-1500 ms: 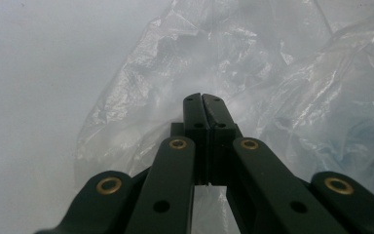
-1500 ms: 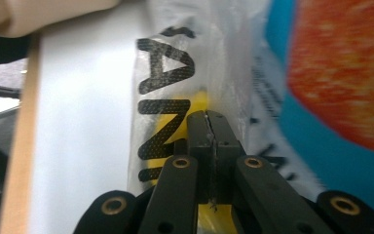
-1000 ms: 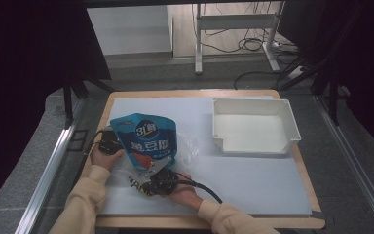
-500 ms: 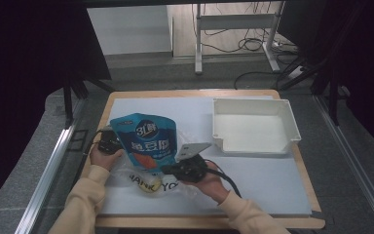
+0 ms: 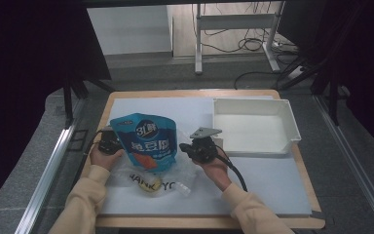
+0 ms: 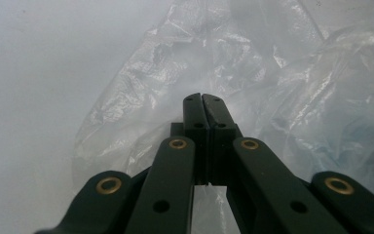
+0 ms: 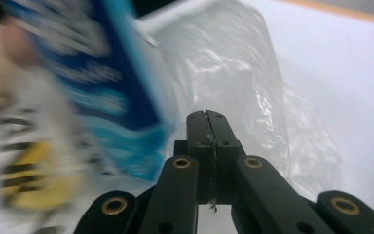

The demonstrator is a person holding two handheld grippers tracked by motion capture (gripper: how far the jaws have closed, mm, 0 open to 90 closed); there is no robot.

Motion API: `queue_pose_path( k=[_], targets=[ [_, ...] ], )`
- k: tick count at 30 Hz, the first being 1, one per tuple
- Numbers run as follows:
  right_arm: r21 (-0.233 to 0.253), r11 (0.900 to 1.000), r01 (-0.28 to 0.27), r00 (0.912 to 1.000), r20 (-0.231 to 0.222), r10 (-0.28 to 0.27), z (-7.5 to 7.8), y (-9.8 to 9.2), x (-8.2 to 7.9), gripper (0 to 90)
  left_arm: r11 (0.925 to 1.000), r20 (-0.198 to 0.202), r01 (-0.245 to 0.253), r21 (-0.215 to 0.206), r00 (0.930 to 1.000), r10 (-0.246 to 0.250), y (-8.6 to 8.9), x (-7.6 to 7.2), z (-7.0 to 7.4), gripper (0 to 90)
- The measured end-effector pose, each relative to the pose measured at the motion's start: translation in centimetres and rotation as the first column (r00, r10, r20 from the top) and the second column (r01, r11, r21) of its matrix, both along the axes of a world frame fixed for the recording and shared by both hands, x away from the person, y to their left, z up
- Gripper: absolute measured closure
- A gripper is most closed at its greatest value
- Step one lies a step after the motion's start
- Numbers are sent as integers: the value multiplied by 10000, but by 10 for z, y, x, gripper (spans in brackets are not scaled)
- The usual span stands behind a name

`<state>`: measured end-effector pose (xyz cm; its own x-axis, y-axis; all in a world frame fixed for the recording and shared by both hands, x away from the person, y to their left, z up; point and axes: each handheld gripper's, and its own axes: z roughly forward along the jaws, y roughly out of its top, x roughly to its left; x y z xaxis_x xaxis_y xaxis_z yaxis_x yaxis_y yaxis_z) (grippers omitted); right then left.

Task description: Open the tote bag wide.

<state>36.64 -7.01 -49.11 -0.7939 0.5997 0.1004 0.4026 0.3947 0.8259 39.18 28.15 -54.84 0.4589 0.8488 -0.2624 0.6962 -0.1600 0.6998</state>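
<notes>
A blue snack pouch stands tilted inside a clear plastic bag with black lettering. A yellow item lies in the bag's near end. My left gripper sits at the pouch's left edge. In the left gripper view its jaws are shut with crinkled bag film pinched at the tips. My right gripper is at the pouch's right edge. In the right gripper view it is shut on the bag film, with the blurred pouch to its left.
A white rectangular tray stands at the back right of the pale blue mat, about a hand's width from my right gripper. A wooden table edge runs along the front. A black cable trails from the right gripper.
My right gripper has moved from the near side of the pouch up and right to the pouch's right edge, drawing the bag film with it. The left gripper stayed put.
</notes>
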Motion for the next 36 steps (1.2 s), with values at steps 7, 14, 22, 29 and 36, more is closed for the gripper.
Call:
queue_pose_path(
  k=[7,14,22,29,36],
  targets=[
    [-1290,9855,1098,9933,-229,-1137,-40,2,16,891,10000,36,-4,64,10000,4,0,0,0,899],
    [-1624,9771,1377,9902,-15,-1398,-47,-5,18,892,9996,26,34,284,10000,-34,-2,-1,-2,898],
    [-1438,9799,1383,9898,-127,-1416,-47,-7,19,891,9997,90,47,260,9999,-50,-2,-2,-1,885],
    [-548,9909,1227,9923,-95,-1234,-29,-15,14,891,9990,656,-49,-452,9978,79,8,-9,17,875],
    [190,9965,809,9964,232,-814,-2,-25,4,891,9881,1222,-162,-1527,9919,351,26,-20,40,850]
  ],
)
